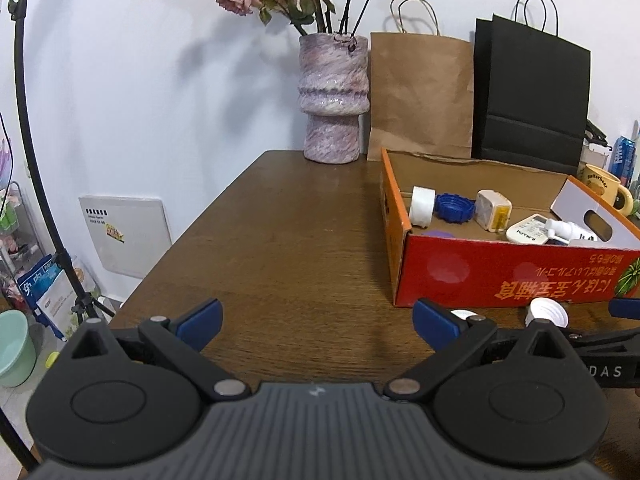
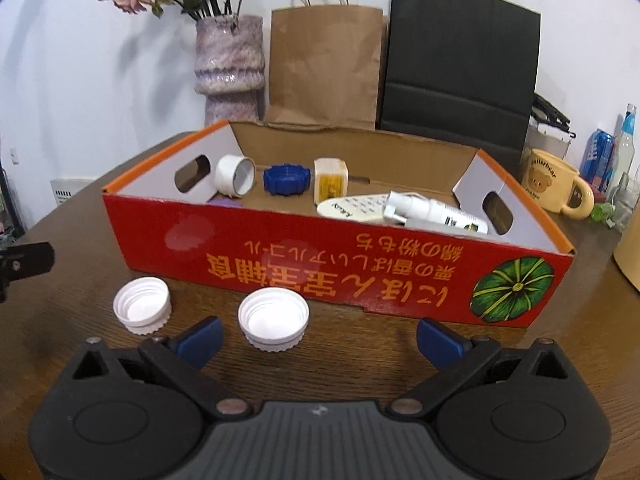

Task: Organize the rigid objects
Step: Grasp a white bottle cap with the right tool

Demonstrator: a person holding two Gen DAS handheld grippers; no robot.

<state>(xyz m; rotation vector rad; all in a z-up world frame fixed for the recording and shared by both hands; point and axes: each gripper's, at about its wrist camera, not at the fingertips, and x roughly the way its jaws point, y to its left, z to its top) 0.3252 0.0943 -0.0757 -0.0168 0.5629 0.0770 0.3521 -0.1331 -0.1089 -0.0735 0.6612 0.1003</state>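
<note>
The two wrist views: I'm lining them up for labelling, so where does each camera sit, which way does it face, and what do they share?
Left wrist view: sits behind the open left gripper, facing across the brown wooden table toward the mottled purple ceramic vase; the right gripper's black arm shows at the right edge.
Right wrist view: sits behind the open right gripper, facing the red cardboard box and two white plastic caps lying before it.
Shared: box, vase, brown paper bag, black paper bag, caps.

Even indoor light, soft flower shadows on the wall (faint), fisheye-bent dark corners, slight blur.
</note>
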